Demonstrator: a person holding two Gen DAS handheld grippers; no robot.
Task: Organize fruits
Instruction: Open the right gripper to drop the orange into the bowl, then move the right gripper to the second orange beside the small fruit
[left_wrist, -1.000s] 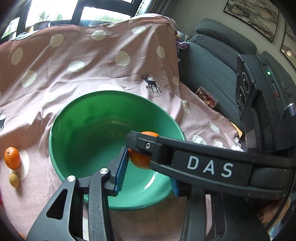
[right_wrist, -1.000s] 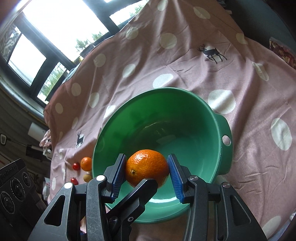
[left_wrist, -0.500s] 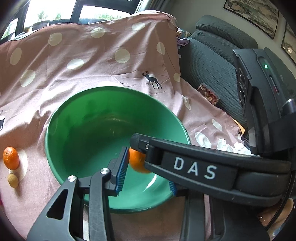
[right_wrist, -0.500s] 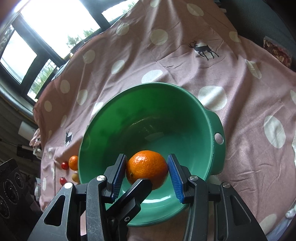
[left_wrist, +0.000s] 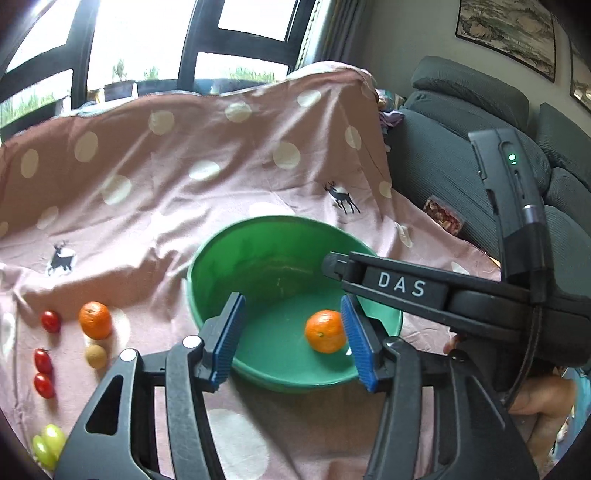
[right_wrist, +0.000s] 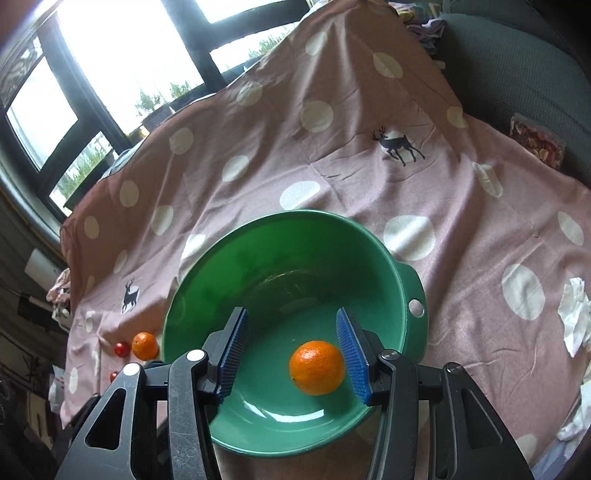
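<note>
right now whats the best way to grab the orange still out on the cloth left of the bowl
Take the orange across its round middle, coming from above. It is a plain ball, so any width works, but a brown fruit sits close below and a tomato to its left; set the fingers clear of both.

— What's under everything?
— A pink cloth (left_wrist: 207, 206) with pale dots and small deer prints — it's draped up high toward the window (left_wrist: 147, 40) at the back.
— And off to the side?
— A dark grey sofa (left_wrist: 454, 147), touching the cloth's edge, with a packet of something red and brown (left_wrist: 443, 220) lying on its seat. Framed pictures (left_wrist: 506, 31) hang on the wall above. Crumpled white paper (right_wrist: 574, 317) lies on the cloth.
</note>
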